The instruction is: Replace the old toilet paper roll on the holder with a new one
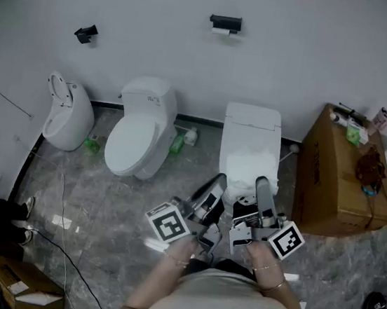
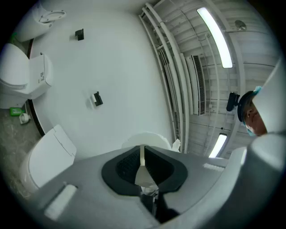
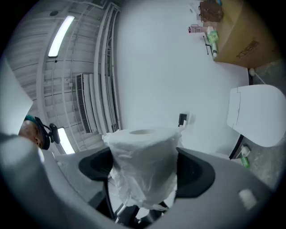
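Right gripper (image 3: pixel 145 167): jaws at full spread, grasping the new toilet paper roll (image 3: pixel 142 143) by its sides. The roll is upright, core hole up, and wrapped in loose clear plastic film.

Left gripper (image 2: pixel 143 156): jaws clenched together. A thin pale sliver shows in the seam; cannot tell what it is.

Both grippers are held side by side, close to the person's body, above the white toilet (image 1: pixel 251 133).

Wall holder (image 1: pixel 225 24): black, on the far wall above the toilets, well apart from both grippers. A little white shows at it.

Cardboard box (image 1: pixel 338 180) on the right, small items on top.
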Tool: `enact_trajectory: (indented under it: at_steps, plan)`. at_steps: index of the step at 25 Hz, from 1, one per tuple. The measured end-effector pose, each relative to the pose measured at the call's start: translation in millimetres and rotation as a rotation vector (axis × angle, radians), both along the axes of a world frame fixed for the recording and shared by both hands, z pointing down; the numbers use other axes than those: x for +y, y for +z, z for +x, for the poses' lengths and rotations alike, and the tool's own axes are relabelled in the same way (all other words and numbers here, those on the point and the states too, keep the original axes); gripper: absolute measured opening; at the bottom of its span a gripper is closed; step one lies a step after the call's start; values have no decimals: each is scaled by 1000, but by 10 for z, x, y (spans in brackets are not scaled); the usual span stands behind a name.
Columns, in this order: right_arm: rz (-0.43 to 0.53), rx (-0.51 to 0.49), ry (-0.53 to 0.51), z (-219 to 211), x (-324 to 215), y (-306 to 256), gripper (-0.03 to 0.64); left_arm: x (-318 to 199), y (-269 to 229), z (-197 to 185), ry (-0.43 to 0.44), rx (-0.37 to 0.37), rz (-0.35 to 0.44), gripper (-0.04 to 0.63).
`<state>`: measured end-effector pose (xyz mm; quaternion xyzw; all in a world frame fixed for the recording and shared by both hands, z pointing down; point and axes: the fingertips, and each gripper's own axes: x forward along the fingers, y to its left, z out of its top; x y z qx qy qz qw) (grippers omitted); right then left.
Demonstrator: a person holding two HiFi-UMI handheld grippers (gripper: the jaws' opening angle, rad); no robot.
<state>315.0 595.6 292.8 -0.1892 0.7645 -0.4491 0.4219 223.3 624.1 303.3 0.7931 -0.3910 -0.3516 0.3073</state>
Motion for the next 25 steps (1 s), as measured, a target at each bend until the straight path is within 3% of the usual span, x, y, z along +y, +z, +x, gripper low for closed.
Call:
enact_trajectory:
  at_steps: [14,21,25]
  plan:
    - [8,-6,32,-195,17,73,414,8,53,-226,27,-1,1,29]
    - [-3,-26,52,-315,36,83,414,29,79,-359,79,-45,15,29]
    - [-21,-33,64,-420,79,158,414,64,91,-510,89,-15,35,29]
